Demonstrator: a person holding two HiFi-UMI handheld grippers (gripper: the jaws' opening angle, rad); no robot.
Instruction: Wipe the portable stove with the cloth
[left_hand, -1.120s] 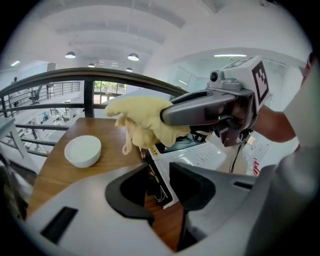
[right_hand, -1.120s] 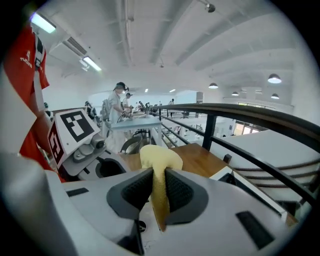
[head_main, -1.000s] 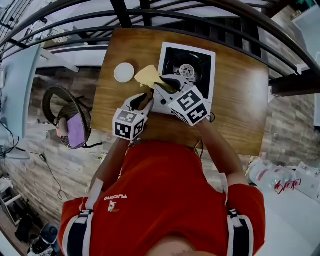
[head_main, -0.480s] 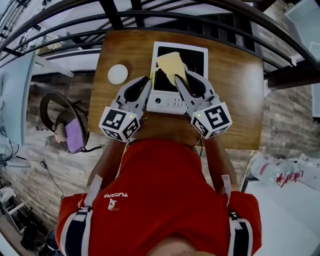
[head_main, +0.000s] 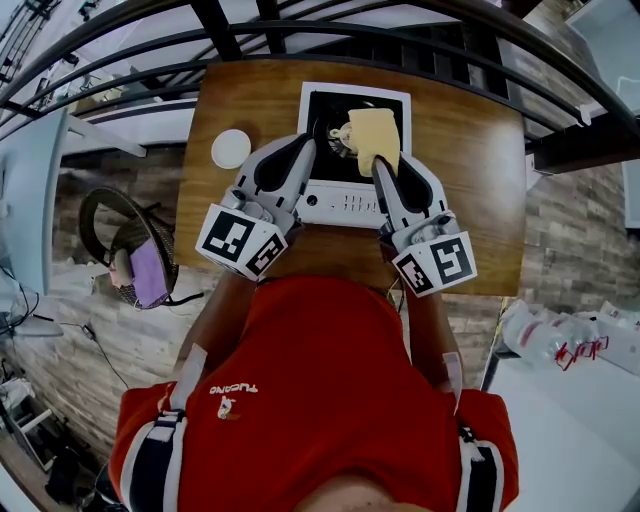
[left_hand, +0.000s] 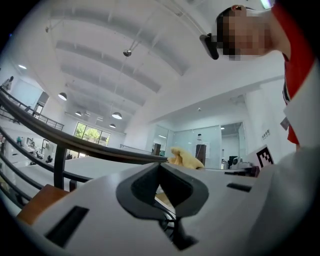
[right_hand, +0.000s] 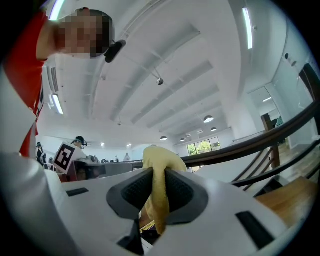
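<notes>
Portable stove (head_main: 330, 205): white body, black top, on the wooden table (head_main: 480, 200) near its far edge.
Yellow cloth (head_main: 374, 135): over the stove's right half; contact with the stove cannot be told.
Right gripper (head_main: 382, 166): jaws clamped on the cloth (right_hand: 159, 162).
Left gripper (head_main: 304, 144): jaws fully together and empty, over the stove's left edge.
White round disc (head_main: 231, 149): on the table, left of the stove.

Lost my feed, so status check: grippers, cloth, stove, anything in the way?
Left gripper shut, empty. Right gripper shut on the yellow cloth, held over the portable stove. White disc left of stove, apart from it.
</notes>
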